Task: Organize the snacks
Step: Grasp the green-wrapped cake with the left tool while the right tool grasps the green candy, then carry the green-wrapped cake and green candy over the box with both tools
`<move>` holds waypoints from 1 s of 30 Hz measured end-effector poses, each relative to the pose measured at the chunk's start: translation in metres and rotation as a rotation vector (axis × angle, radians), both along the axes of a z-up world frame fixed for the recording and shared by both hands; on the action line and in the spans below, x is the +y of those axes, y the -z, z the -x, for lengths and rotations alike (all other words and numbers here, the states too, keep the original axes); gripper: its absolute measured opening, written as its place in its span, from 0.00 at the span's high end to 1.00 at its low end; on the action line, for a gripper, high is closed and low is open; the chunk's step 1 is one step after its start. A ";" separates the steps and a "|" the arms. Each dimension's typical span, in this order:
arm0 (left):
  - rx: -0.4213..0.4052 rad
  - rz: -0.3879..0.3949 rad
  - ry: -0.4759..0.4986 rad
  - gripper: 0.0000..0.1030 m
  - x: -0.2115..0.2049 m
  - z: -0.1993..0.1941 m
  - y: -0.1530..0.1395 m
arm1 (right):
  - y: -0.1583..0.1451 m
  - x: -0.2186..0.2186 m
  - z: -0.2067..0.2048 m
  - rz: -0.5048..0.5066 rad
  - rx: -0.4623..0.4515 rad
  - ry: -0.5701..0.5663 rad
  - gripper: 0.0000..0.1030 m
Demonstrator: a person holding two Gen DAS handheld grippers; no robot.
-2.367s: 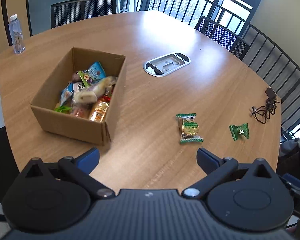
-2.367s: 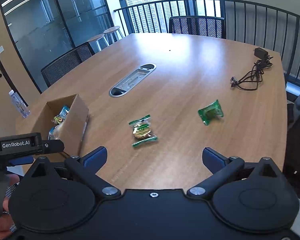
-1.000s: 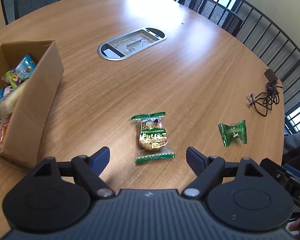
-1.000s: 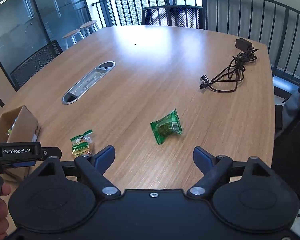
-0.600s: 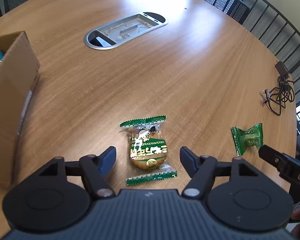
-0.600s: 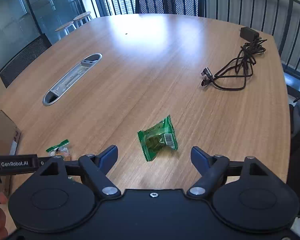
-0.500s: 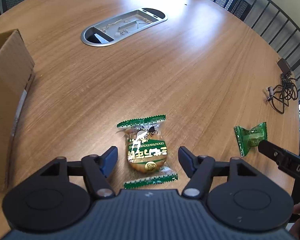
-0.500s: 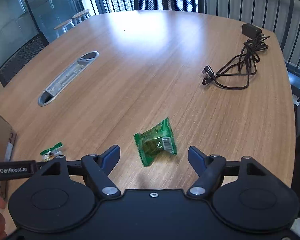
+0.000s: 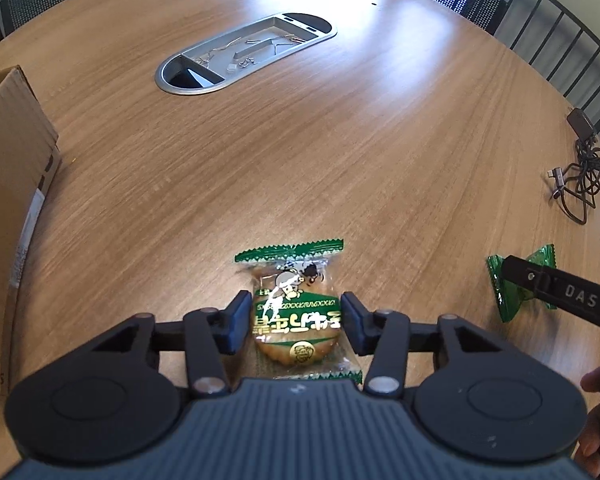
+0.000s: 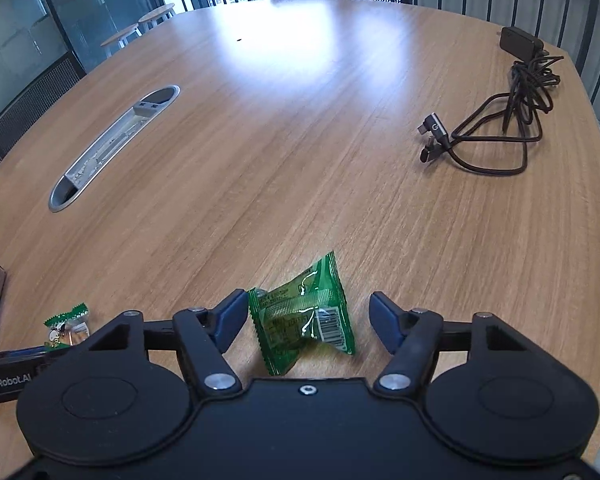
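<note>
My left gripper (image 9: 296,322) hides the near end of the cookie pack (image 9: 296,312), so I can't see all of its bottom seam. The cardboard box (image 9: 8,184) is cut off at the left edge, and I can't see inside it. My right gripper (image 10: 308,320) covers the low corner of the green wrapper (image 10: 304,316). In the left view that same wrapper is half hidden behind the right tool. The wooden surface (image 9: 340,140) has lots of bare room ahead of both packs, out to the silver cable slot (image 9: 246,54) in the middle. A black cable (image 10: 500,120) lies well apart, near the far right edge, where railings stand. The cookie pack is see-through with green zigzag ends and a round brown cookie inside. It lies flat between my left fingers (image 9: 236,320), which are closing and sit just beside its sides; I can't tell if they press it yet. The green wrapper is crumpled, with a barcode showing. My right fingers (image 10: 230,316) are closing too; the left one is at the wrapper's edge, and the right one is still apart from it.
</note>
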State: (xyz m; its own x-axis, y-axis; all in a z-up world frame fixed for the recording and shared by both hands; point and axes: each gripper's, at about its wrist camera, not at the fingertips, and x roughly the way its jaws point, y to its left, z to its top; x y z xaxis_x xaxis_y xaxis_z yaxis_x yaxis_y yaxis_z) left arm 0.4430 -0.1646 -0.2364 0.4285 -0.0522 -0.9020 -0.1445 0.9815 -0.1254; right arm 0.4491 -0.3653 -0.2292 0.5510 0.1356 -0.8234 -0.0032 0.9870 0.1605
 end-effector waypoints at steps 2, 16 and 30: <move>0.003 -0.002 0.006 0.54 0.000 -0.001 0.000 | 0.000 0.002 -0.002 0.010 -0.008 -0.011 0.49; -0.051 0.012 -0.004 0.54 0.010 0.018 -0.036 | -0.039 0.007 0.033 -0.069 -0.031 0.001 0.64; -0.144 0.022 0.014 0.54 0.014 0.079 -0.093 | -0.091 0.018 0.101 -0.097 -0.103 0.013 0.70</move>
